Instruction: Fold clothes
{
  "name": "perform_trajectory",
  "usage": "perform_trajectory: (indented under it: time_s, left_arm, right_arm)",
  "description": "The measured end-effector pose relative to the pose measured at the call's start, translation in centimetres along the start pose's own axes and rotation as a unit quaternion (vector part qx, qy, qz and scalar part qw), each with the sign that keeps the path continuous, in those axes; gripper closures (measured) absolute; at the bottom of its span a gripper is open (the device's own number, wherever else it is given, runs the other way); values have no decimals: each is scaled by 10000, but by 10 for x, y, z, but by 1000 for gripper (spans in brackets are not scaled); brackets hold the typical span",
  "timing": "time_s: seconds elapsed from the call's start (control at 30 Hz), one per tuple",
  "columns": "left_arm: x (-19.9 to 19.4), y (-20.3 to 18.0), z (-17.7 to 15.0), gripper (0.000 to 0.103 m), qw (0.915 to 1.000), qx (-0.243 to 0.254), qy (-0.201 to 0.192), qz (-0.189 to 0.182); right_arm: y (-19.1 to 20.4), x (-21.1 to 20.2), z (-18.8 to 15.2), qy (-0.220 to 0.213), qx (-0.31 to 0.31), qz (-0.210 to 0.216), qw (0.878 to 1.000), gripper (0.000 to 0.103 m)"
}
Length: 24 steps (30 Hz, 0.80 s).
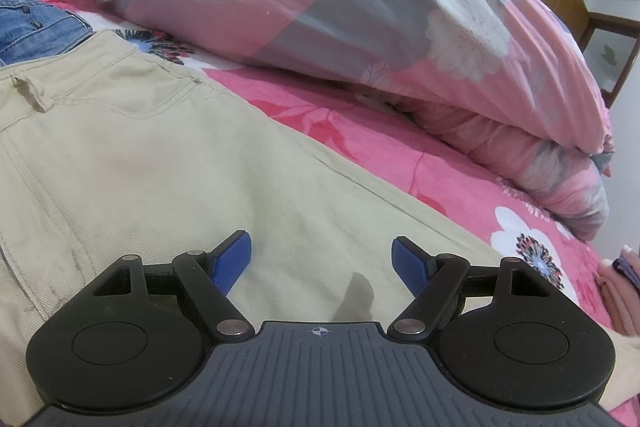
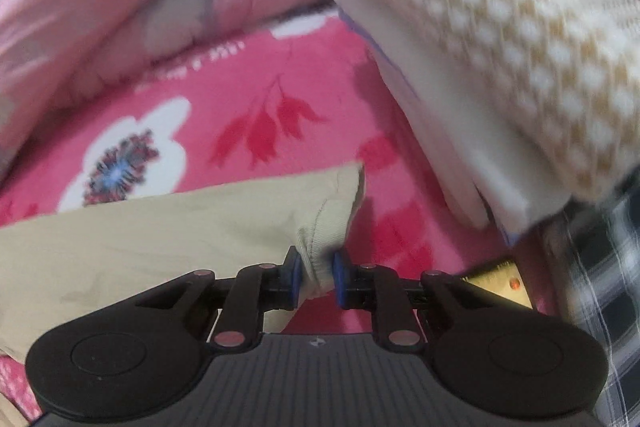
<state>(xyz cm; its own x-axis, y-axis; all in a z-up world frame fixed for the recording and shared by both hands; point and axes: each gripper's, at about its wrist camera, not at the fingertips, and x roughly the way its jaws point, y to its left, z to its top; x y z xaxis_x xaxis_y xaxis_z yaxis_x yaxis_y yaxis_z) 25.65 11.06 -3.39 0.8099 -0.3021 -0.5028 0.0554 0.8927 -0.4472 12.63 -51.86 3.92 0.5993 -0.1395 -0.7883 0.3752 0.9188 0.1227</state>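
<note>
Beige trousers (image 1: pixel 132 163) lie spread on the pink flowered bedsheet (image 1: pixel 400 155), waistband and pocket at the upper left of the left wrist view. My left gripper (image 1: pixel 322 259) hovers open just over the trouser leg, its blue pads (image 1: pixel 230 263) wide apart and holding nothing. In the right wrist view the trouser leg (image 2: pixel 160 239) runs in from the left, and my right gripper (image 2: pixel 316 277) is shut on its hem end (image 2: pixel 320 247), which bunches between the blue pads. That view is blurred.
A rolled pink and grey quilt (image 1: pixel 320 3) lies along the far side of the bed. Blue jeans (image 1: pixel 36 27) sit at the upper left. A cream knitted sweater (image 2: pixel 500 39) on folded white cloth (image 2: pixel 440 131) rises at the right, beside checked fabric (image 2: pixel 612 287).
</note>
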Motion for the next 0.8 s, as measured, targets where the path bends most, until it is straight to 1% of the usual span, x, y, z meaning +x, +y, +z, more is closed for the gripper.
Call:
perform_trajectory:
  time_s: [0.13, 0.17, 0.3, 0.37, 0.43, 0.57, 0.63, 0.7, 0.8]
  left_arm:
    - [0, 1, 0, 25, 10000, -7, 0, -12]
    - [0, 1, 0, 25, 10000, -8, 1, -14]
    - [0, 2, 0, 25, 10000, 3, 5, -17]
    - [0, 2, 0, 25, 10000, 9, 8, -15]
    - [0, 2, 0, 25, 10000, 8, 6, -18]
    - [-1, 2, 1, 25, 10000, 14, 9, -21]
    - [-1, 1, 1, 25, 10000, 10, 6, -19]
    - [-1, 1, 1, 25, 10000, 10, 6, -22]
    - [-1, 1, 1, 24, 10000, 17, 12, -20]
  right_arm:
    - [-11, 10, -10, 186, 50, -347, 9992, 82]
    - [-13, 11, -11, 183, 36, -432, 9989, 80]
    - [-22, 6, -9, 12, 27, -878, 9961, 76]
    - [-26, 1, -9, -150, 7, -981, 9951, 75]
    - [-30, -5, -8, -263, 112, -838, 9961, 75]
    - [-34, -2, -5, -279, 418, -412, 9979, 74]
    - [-30, 9, -1, -237, 431, -211, 9986, 70]
    - [-23, 25, 4, -147, 341, -136, 9992, 54]
    - [-19, 53, 14, 23, 272, -302, 9992, 52]
